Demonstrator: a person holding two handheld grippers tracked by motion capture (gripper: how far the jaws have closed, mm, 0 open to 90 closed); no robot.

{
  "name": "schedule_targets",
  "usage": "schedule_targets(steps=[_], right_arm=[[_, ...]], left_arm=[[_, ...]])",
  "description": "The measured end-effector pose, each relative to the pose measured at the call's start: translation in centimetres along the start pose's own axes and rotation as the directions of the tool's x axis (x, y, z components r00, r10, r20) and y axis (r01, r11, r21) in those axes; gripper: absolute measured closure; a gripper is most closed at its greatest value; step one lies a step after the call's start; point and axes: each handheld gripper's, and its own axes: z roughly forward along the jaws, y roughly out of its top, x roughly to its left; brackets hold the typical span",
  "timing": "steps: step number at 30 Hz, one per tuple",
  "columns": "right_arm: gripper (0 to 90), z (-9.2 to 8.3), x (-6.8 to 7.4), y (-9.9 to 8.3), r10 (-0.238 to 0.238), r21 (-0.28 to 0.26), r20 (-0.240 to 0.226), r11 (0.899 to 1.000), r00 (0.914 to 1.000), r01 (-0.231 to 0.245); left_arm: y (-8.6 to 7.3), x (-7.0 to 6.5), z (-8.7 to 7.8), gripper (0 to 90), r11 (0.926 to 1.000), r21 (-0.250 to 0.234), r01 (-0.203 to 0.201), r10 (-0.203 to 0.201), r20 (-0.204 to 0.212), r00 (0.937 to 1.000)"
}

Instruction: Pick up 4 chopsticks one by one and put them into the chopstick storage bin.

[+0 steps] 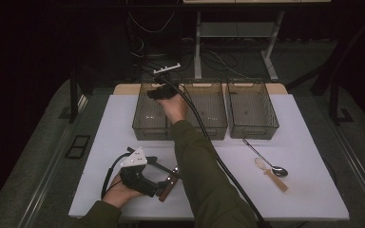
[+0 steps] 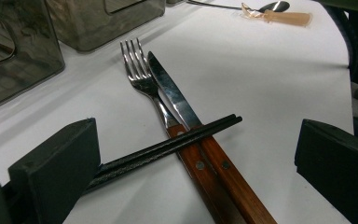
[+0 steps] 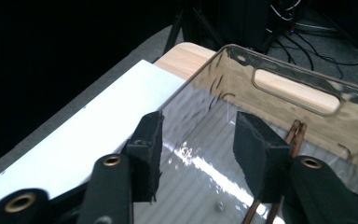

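On the white table in the high view, three smoky plastic bins stand in a row at the far side; the right gripper hangs over the left bin, while the left gripper rests at the near left beside a wooden-handled knife. A spoon lies well apart to the right. Along the left gripper view, its jaws stand wide apart with nothing gripped; between them lie a fork and the knife side by side, with black chopsticks crossing their handles. Over the left bin in the right gripper view, the right gripper has its jaws about half open and empty; brown chopsticks lie inside the bin, just beside the right jaw.
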Motion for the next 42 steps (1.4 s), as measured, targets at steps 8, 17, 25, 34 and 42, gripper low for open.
schedule_targets(steps=[8,17,25,34,42], right_arm=[[43.4,-4.4,-1.9,-1.9,-0.011,-0.032,-0.042,0.999,0.9991,0.01],[36.1,-9.0,-3.4,-4.5,-0.06,-0.036,-0.051,0.998,0.9969,0.058],[33.0,-12.8,-4.6,-6.5,-0.094,-0.049,-0.059,0.995,0.9938,0.091],[30.8,-16.2,-4.9,-8.9,-0.152,-0.043,-0.096,0.988,0.9836,0.148],[28.6,-18.4,-5.1,-11.3,-0.193,-0.026,-0.137,0.981,0.9715,0.192]], left_arm=[[0.0,0.0,-0.1,0.0,0.9999,0.01,-0.007,0.007,-0.002,1.0],[0.0,-0.1,-0.1,0.0,1.0,0.006,0.002,-0.002,-0.001,1.0],[-0.1,-0.1,0.0,0.0,1.0,-0.001,0.004,-0.004,-0.003,1.0],[-0.1,-0.1,-0.1,0.0,1.0,0.003,0.006,-0.006,-0.005,1.0],[-0.1,-0.1,0.0,0.0,1.0,0.009,0.001,-0.001,-0.008,1.0]])
